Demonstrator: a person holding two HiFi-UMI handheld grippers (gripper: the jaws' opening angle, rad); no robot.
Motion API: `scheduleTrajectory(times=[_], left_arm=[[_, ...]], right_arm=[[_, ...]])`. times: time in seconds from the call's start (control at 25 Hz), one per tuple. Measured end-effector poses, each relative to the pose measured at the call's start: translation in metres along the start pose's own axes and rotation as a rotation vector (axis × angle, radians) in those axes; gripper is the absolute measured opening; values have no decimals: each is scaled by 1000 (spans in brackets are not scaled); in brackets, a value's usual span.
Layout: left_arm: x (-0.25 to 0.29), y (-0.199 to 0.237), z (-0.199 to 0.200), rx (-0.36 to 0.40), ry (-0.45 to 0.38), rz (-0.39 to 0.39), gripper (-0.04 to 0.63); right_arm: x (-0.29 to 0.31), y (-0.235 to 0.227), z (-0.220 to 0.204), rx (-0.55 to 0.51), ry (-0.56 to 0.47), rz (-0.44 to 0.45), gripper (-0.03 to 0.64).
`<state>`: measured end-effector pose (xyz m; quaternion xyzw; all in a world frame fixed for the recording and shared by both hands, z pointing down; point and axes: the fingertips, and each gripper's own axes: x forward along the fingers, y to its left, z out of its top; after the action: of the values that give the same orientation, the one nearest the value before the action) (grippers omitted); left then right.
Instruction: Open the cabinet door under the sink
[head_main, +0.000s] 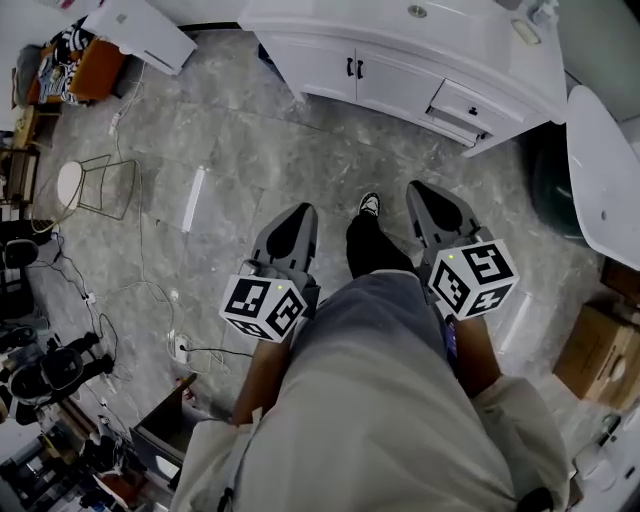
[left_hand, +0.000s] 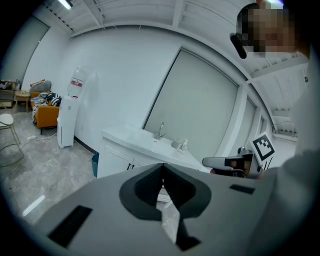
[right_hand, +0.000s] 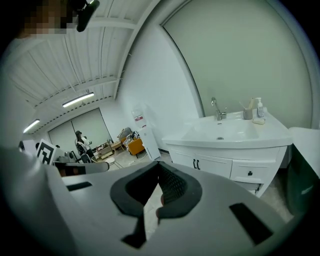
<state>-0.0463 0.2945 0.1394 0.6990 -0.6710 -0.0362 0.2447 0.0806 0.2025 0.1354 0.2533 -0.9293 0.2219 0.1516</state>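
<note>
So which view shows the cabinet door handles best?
Right gripper view: the door handles face the camera, unobstructed. Head view sees them steeply from above; left gripper view shows them small and at an angle.

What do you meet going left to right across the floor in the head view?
Stool → left gripper → shoe → right gripper → box.
</note>
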Motion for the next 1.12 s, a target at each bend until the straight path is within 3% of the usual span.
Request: scheduleTrajectory(times=[0.36, 0.68, 1.12], left_arm=[[107, 34, 54, -12, 56, -46, -2], [161, 42, 67, -5, 102, -83, -2], [217, 35, 80, 34, 189, -242, -1]], right_arm=[[88, -43, 46, 42, 51, 30, 11], [119, -76, 53, 96, 77, -5, 11], [144, -104, 65, 117, 55, -107, 11]])
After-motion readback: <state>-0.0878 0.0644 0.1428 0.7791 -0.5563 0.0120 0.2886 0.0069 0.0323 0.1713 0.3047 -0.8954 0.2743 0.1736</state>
